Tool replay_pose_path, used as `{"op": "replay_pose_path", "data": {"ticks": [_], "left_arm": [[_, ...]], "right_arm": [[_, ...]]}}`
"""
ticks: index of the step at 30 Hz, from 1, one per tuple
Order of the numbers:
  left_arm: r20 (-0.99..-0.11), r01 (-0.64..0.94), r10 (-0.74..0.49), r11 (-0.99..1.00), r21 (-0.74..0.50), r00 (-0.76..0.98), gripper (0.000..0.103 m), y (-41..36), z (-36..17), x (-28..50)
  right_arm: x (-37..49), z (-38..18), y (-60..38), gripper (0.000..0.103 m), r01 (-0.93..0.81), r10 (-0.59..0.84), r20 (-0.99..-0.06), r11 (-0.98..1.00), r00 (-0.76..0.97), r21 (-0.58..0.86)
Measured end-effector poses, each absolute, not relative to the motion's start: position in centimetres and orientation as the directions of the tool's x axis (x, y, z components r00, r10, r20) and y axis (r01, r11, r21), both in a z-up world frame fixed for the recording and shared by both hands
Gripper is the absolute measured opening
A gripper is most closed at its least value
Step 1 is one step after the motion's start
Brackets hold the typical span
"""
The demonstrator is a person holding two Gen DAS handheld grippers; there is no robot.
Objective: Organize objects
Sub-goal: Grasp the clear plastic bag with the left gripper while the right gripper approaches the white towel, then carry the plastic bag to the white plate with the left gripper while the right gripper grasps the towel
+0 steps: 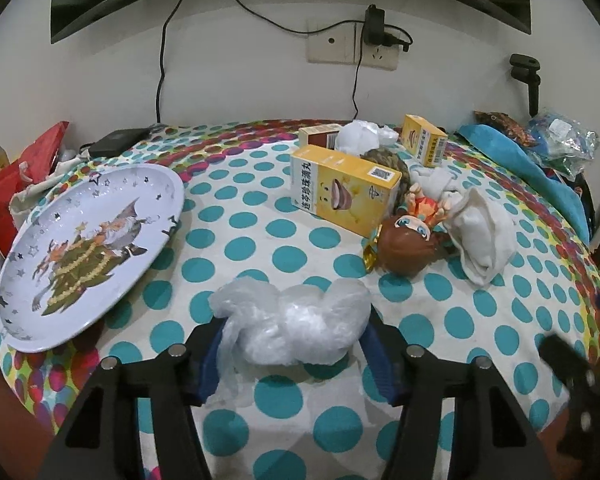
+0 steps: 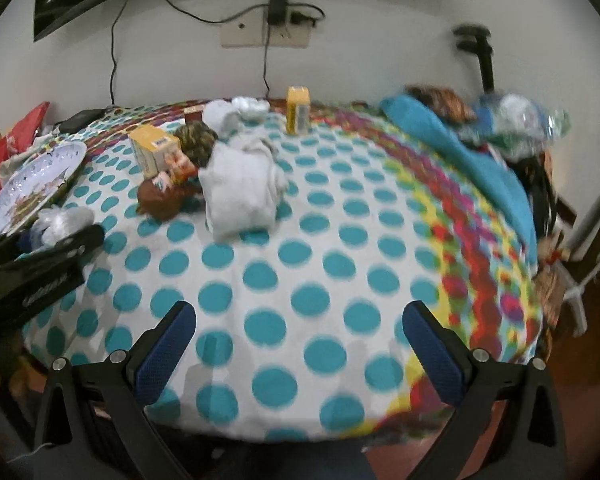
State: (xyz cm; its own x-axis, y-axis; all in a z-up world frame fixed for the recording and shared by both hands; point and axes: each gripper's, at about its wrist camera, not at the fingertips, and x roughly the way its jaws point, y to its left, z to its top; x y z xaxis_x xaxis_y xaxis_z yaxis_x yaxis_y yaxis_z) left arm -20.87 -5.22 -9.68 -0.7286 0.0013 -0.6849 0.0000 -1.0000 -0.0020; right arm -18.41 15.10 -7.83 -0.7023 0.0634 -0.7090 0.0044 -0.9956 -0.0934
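Presently, the left gripper [image 1: 292, 344] has its blue-padded jaws against a crumpled clear plastic bag [image 1: 296, 326] near the front edge of the polka-dot tablecloth [image 1: 260, 232]; the right gripper [image 2: 300, 344] gapes wide, empty; an oval melamine platter [image 1: 88, 248], bare, overhangs the left edge; yellow cardboard cartons [image 1: 344, 188] lie rearward.

table [image 1: 260, 184]: dotted cloth | on it: plate [image 1: 60, 216], plastic bag [image 1: 300, 324], yellow box [image 1: 340, 188], doll [image 1: 404, 240], white cloth [image 1: 480, 236]
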Motion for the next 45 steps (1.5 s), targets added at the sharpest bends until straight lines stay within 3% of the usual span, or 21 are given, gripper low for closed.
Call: {"op": "replay_pose_path", "data": {"ticks": [6, 9, 11, 13, 18, 23, 34, 45], "left_arm": [[-0.665, -0.005, -0.002, -1.000, 0.009, -0.747, 0.056, -5.8, -9.1, -19.9], [-0.665, -0.003, 0.009, -1.000, -0.009, -0.746, 0.055, -6.1, -9.1, -19.5], [-0.673, -0.001, 0.015, -1.000, -0.021, -0.739, 0.056, -6.3, -9.4, -19.4], [-0.677, 0.006, 0.018, -0.999, -0.034, -0.736, 0.056, -6.5, -9.7, -19.1], [-0.676, 0.009, 0.025, -0.999, -0.047, -0.737, 0.056, -6.8, -10.2, -18.6], [-0.661, 0.018, 0.027, -0.998, -0.061, -0.750, 0.056, -7.1, -9.5, -18.2], [-0.621, 0.053, -0.022, -0.998, -0.031, -0.784, 0.056, -7.8, -6.4, -17.9], [-0.613, 0.201, -0.174, -0.979, 0.025, -0.770, 0.056, -14.7, -5.0, -19.8]], "right_arm": [[-21.5, -6.6, 14.1, 0.103, 0.083, -0.043, -0.658, -0.996, -0.751, -0.029], [-23.0, -6.5, 13.7, 0.098, 0.097, -0.061, -0.648, -0.995, -0.760, -0.020], [-24.4, -6.9, 13.2, 0.061, 0.119, -0.069, -0.658, -0.992, -0.750, -0.032], [-25.9, -7.9, 13.0, 0.038, 0.129, -0.075, -0.696, -0.991, -0.715, -0.025], [-27.7, -9.2, 12.9, 0.039, 0.167, -0.130, -0.707, -0.986, -0.695, 0.018], [-27.0, -8.9, 13.2, 0.023, 0.170, -0.144, -0.688, -0.985, -0.711, 0.030], [-22.6, -7.7, 14.2, 0.022, 0.170, -0.197, -0.656, -0.980, -0.728, 0.104], [-20.2, -8.3, 14.3, 0.022, 0.182, -0.235, -0.664, -0.972, -0.710, 0.150]]}}
